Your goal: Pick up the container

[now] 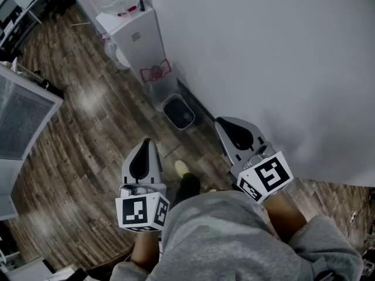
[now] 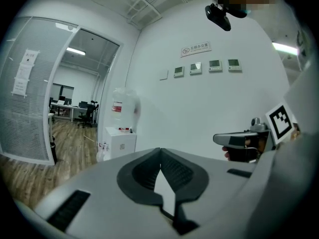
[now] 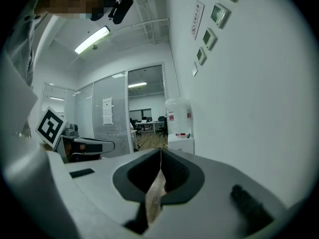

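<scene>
The person in the grey sweater stands with both tools held out at waist height. The left gripper has its jaws pressed flat together with nothing between them, and the right gripper is clenched the same way, also empty. Below them a shoe shows on the wooden floor.

Just past the feet, a small dark bin sits on the floor close against the white wall. I take that to be the container, though I can't be sure. It is well apart from both grippers. Behind it stands a water dispenser, and farther off a glass partition with desks beyond.

The trouble I'd expect is that the bin is low and tucked between wall and dispenser. A reach with the jaws shut would only shove or tip it, and a gripper could scrape the wall.

Neither gripper view shows the bin, as both look out level across the room. Its inside is too dark to read, and the sweater covers the floor nearest the person.
</scene>
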`<state>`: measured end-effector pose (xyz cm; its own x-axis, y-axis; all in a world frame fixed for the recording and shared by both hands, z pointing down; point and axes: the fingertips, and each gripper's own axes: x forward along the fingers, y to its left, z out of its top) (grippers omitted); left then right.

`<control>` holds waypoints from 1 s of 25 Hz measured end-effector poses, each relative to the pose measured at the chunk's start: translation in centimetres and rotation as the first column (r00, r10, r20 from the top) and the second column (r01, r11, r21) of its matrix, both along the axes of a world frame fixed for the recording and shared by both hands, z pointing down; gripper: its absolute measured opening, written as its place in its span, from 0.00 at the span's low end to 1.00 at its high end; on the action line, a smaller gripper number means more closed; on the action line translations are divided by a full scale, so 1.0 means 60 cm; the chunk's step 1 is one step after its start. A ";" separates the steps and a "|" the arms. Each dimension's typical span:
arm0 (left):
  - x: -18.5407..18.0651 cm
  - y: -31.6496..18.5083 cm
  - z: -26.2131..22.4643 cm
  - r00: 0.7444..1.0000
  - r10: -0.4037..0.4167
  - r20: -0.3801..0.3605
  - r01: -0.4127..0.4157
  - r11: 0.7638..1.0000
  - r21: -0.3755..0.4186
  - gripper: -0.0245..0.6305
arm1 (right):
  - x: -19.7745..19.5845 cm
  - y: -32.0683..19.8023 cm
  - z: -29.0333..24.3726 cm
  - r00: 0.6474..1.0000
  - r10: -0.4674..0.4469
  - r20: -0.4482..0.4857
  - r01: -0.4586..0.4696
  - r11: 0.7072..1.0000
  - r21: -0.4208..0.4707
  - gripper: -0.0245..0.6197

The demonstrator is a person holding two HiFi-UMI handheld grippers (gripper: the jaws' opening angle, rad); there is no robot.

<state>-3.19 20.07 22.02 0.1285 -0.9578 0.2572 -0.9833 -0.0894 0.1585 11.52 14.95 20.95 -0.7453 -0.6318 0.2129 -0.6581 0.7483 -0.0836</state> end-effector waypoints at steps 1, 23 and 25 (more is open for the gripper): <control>-0.011 -0.007 0.001 1.000 0.000 -0.005 0.000 1.000 -0.001 0.06 | -0.010 -0.007 0.000 1.000 -0.001 -0.009 0.001 1.000 0.001 0.08; -0.140 -0.144 0.044 0.999 0.041 -0.023 -0.042 0.998 -0.047 0.06 | -0.150 -0.132 0.024 0.998 0.024 -0.059 -0.022 1.000 0.022 0.08; -0.137 -0.149 0.045 0.998 0.052 -0.030 -0.054 0.997 -0.048 0.06 | -0.145 -0.135 0.028 0.998 0.032 -0.063 -0.031 0.999 0.012 0.08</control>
<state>-11.41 11.15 24.70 0.1869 -0.9357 0.2993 -0.9724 -0.1327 0.1921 2.82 6.82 22.66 -0.7102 -0.6574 0.2520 -0.6853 0.7275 -0.0334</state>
